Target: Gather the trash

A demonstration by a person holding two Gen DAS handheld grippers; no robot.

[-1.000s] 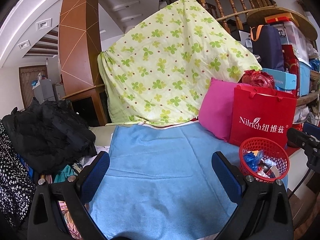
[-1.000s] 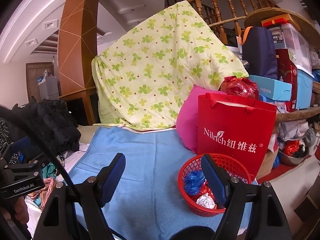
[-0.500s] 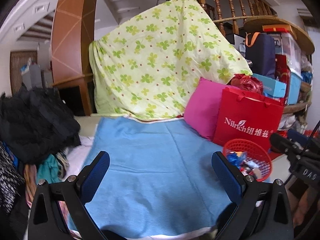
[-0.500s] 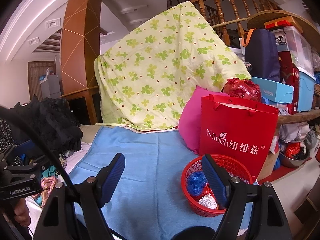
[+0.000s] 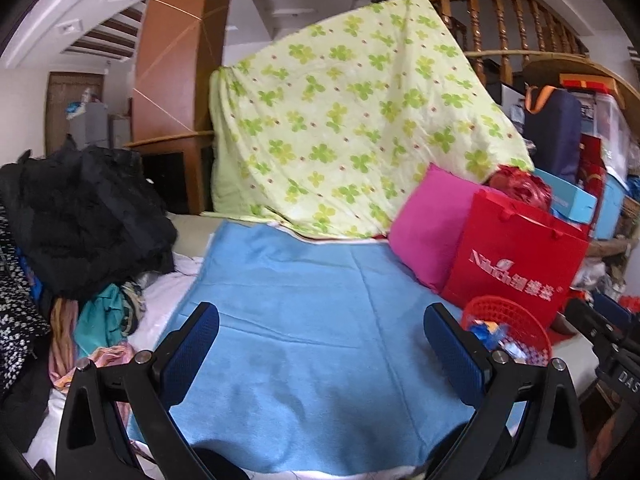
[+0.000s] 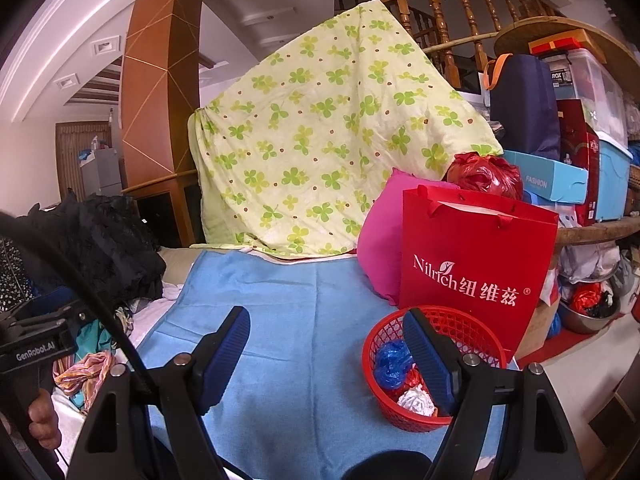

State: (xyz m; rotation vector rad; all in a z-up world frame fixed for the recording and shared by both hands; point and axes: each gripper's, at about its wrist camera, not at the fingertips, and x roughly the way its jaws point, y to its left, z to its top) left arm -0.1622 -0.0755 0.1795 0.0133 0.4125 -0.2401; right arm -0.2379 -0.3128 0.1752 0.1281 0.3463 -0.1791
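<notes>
A red mesh basket (image 6: 468, 326) stands at the right edge of the blue towel (image 6: 304, 340). It holds a crumpled blue wrapper (image 6: 390, 362), a white crumpled piece (image 6: 416, 398) and red scraps. The basket also shows in the left wrist view (image 5: 516, 320). My left gripper (image 5: 320, 328) is open and empty above the blue towel (image 5: 304, 320). My right gripper (image 6: 326, 334) is open and empty, its right finger in front of the basket. No loose trash shows on the towel.
A red paper bag (image 6: 476, 260) and a pink cushion (image 6: 378, 248) stand behind the basket. A clover-print quilt (image 6: 320, 140) hangs at the back. Black clothes (image 5: 80, 216) are piled at left. Stacked boxes (image 6: 580, 140) fill the right.
The left gripper has swung: its view panned right, then back left, and is slightly blurred. The right gripper has drifted only a little. Both stay open and empty.
</notes>
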